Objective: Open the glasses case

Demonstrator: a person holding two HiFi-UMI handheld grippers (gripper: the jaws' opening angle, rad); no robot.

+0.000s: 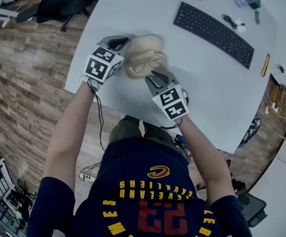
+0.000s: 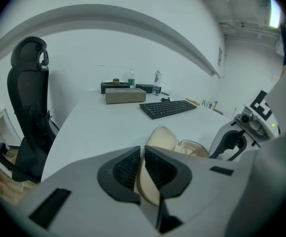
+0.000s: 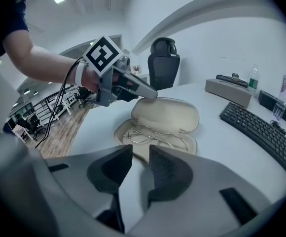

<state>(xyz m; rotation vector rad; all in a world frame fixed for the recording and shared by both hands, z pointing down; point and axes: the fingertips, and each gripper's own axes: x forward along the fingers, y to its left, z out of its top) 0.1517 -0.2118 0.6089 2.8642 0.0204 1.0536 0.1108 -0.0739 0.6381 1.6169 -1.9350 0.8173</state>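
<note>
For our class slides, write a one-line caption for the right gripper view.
Left gripper holds up the lid of an open glasses case; glasses inside, right gripper open before it.

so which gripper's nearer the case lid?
Left. The left gripper is clamped on the lid edge; the right gripper is at the base front rim, jaws apart, off the lid.
</note>
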